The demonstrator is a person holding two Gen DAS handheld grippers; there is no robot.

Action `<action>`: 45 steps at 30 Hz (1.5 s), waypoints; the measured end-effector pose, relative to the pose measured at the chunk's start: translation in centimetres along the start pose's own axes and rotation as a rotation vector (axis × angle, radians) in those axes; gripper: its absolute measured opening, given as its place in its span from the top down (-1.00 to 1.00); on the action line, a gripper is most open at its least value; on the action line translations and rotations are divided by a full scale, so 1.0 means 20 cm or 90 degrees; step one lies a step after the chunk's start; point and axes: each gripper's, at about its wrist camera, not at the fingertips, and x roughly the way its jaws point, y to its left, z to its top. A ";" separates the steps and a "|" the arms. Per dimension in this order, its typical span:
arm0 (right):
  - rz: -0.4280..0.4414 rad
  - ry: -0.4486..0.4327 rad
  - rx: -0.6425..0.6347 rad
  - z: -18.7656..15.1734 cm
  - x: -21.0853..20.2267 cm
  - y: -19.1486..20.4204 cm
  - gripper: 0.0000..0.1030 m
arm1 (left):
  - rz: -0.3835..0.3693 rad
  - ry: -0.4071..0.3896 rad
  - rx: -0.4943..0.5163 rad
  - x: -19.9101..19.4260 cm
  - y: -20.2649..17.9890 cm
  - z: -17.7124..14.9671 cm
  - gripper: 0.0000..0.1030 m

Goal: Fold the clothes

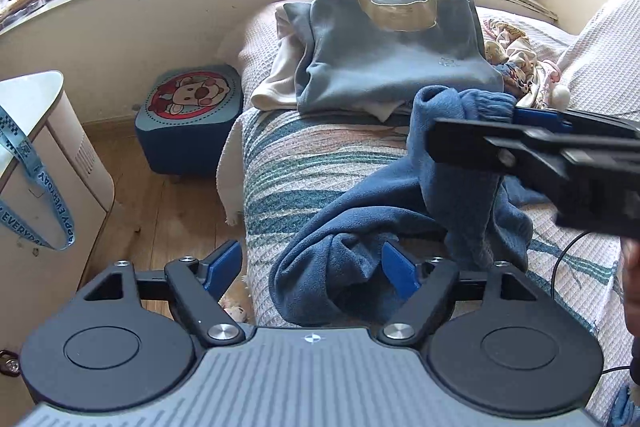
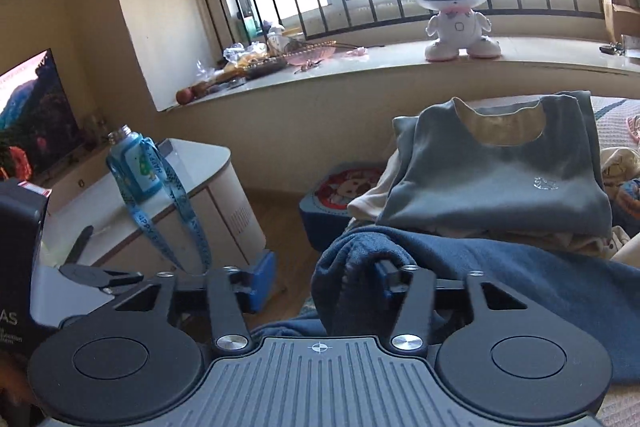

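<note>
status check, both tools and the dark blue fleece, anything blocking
Left tool open, nothing pinched. Right tool open, dark blue fleece draped over one finger. Fleece crumpled, unfolded, on the bed. Folded grey-blue top sits just behind.

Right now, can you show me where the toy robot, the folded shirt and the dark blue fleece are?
toy robot (image 2: 456, 23), right wrist view, on its white body.
folded shirt (image 1: 392, 67), left wrist view, on its chest.
dark blue fleece (image 1: 360, 211), left wrist view, on its crumpled middle.

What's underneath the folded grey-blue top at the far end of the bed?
Under the folded grey-blue top, a cream garment sticks out at its left and front edges. How many more pieces lie beneath is covered.
</note>
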 end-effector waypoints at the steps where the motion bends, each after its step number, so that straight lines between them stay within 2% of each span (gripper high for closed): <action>1: -0.001 -0.003 -0.005 -0.01 -0.03 0.00 -0.33 | -0.004 -0.002 0.002 0.00 0.00 0.00 -0.48; 5: -0.002 -0.005 -0.005 -0.03 -0.15 -0.03 -0.35 | -0.018 -0.007 0.006 0.00 -0.04 0.00 -0.52; 12: -0.076 0.007 0.017 -0.11 -0.32 -0.16 -0.35 | -0.041 0.001 0.023 0.01 -0.12 -0.01 -0.58; 17: -0.145 0.050 0.027 -0.20 -0.31 -0.27 -0.35 | -0.066 0.015 0.027 0.06 -0.16 -0.01 -0.58; 20: -0.157 0.064 0.033 -0.23 -0.28 -0.31 -0.35 | -0.075 0.019 0.032 0.10 -0.18 -0.02 -0.54; 22: -0.152 0.079 0.029 -0.25 -0.24 -0.32 -0.35 | -0.076 0.021 0.036 0.13 -0.20 -0.02 -0.39; 25: -0.140 0.108 0.011 -0.27 -0.18 -0.31 -0.35 | -0.076 0.023 0.025 0.18 -0.20 -0.02 0.26; 27: -0.133 0.130 -0.005 -0.29 -0.14 -0.29 -0.35 | -0.073 0.022 0.017 0.20 -0.19 -0.01 0.33; 32: -0.105 0.186 -0.020 -0.36 -0.07 -0.27 -0.35 | -0.054 0.012 0.014 0.21 -0.16 0.04 0.74; 37: -0.079 0.218 -0.012 -0.40 0.01 -0.27 -0.32 | -0.024 -0.025 -0.002 0.18 -0.09 0.11 0.78; 38: -0.077 0.217 -0.005 -0.40 0.03 -0.27 -0.29 | -0.020 -0.031 -0.003 0.17 -0.07 0.13 0.78; 40: -0.080 0.214 0.001 -0.40 0.04 -0.27 0.33 | -0.012 -0.039 -0.002 0.15 -0.06 0.15 0.78; 41: -0.084 0.212 0.002 -0.39 0.05 -0.27 0.44 | -0.009 -0.040 -0.001 0.15 -0.05 0.15 0.78; 42: -0.084 0.209 0.004 -0.38 0.05 -0.27 0.65 | -0.006 -0.040 -0.001 0.15 -0.05 0.15 0.78; 45: -0.037 0.191 0.020 -0.34 0.00 -0.26 0.71 | 0.001 -0.039 -0.004 0.15 -0.03 0.14 0.78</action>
